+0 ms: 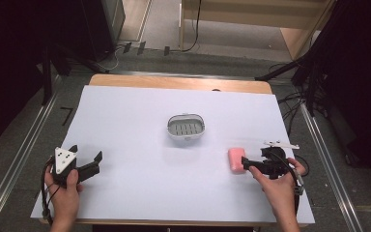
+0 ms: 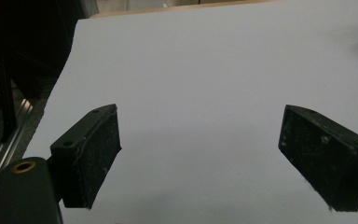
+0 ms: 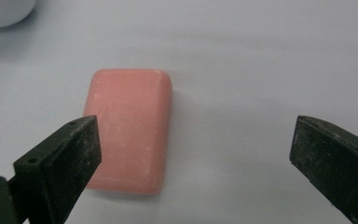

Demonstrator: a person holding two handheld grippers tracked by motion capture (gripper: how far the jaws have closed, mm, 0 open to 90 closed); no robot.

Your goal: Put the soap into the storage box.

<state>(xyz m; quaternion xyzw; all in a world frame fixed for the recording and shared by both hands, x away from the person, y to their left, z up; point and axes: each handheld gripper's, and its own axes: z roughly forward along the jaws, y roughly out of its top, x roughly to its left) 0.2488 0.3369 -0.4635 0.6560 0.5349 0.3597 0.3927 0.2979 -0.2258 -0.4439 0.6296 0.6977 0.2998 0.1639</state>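
A pink bar of soap (image 1: pixel 236 160) lies flat on the white sheet (image 1: pixel 140 145) at the right. My right gripper (image 1: pixel 254 157) sits just to the right of it, low over the table. In the right gripper view its jaws (image 3: pixel 193 144) stand wide apart. The soap (image 3: pixel 130 130) lies ahead, by the left jaw, and neither pad touches it. A white oval soap dish (image 1: pixel 186 127) with a slotted grey floor stands at the table's middle. My left gripper (image 1: pixel 86 152) rests at the near left, open with only bare sheet between its jaws (image 2: pixel 198 135).
The white sheet covers a wooden table whose far edge (image 1: pixel 178 82) shows beyond it. Dark stands and cables crowd the floor at both sides. The dish's rim (image 3: pixel 0 11) shows at the top left of the right gripper view.
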